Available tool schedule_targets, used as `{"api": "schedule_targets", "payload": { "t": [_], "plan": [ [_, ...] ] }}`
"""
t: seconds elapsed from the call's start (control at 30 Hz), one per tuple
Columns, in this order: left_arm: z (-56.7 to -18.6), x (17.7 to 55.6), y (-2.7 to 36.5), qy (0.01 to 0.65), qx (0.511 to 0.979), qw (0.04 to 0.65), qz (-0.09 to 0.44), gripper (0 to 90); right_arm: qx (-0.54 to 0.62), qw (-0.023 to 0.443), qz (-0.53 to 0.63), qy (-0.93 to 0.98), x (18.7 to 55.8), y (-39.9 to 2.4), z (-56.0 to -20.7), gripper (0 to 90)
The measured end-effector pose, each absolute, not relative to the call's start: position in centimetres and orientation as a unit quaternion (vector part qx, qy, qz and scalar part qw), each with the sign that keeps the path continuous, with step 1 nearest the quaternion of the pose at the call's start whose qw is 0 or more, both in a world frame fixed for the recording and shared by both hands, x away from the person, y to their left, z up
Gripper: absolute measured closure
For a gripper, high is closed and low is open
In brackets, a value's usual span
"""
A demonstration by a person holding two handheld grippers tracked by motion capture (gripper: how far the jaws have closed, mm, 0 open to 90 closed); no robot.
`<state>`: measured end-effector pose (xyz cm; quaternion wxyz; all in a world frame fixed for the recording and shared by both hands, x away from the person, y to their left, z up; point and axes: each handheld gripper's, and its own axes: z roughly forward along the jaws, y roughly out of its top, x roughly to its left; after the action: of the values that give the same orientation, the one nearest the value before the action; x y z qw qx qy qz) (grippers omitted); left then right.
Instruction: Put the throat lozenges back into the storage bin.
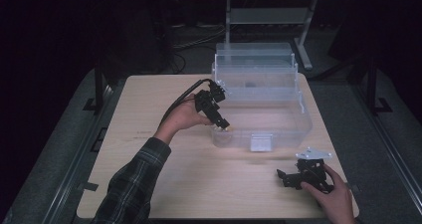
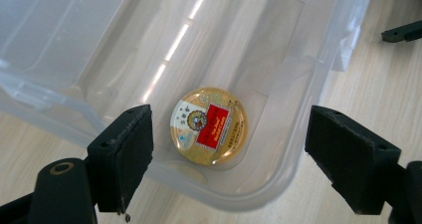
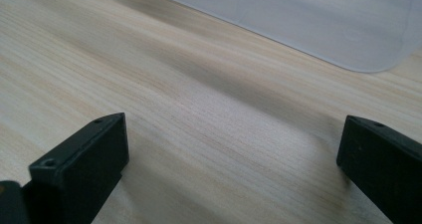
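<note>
The left gripper [image 2: 226,154] hangs open over the near corner of the clear plastic bin [image 2: 278,179]; a round gold tin [image 2: 209,125] lies on the bin floor between its 2 jaws. The right gripper [image 3: 234,159] rests open on the counter [image 3: 199,109].

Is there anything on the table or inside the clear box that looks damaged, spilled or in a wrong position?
Nothing stands out. The round gold tin lies flat in a corner of the clear plastic box, label up. The left gripper hangs open above it, and the right gripper rests open on the table.
</note>
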<state>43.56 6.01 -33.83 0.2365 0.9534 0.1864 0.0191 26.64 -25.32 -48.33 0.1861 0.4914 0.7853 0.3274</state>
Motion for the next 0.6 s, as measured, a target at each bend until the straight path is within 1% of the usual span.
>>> {"api": "schedule_targets", "payload": {
  "t": [0.27, 0.6],
  "plan": [
    [-32.9, 42.7, 7.5, 0.189, 0.95, 0.245, 0.031, 18.5, 0.491, 0.186, 0.327, 0.785, 26.6, -25.3, -48.3, 0.0],
    [-33.2, 41.7, 9.2, 0.199, 0.947, 0.249, 0.036, 18.5, 0.492, 0.186, 0.327, 0.785, 26.6, -25.3, -48.3, 0.0]
  ]
}}
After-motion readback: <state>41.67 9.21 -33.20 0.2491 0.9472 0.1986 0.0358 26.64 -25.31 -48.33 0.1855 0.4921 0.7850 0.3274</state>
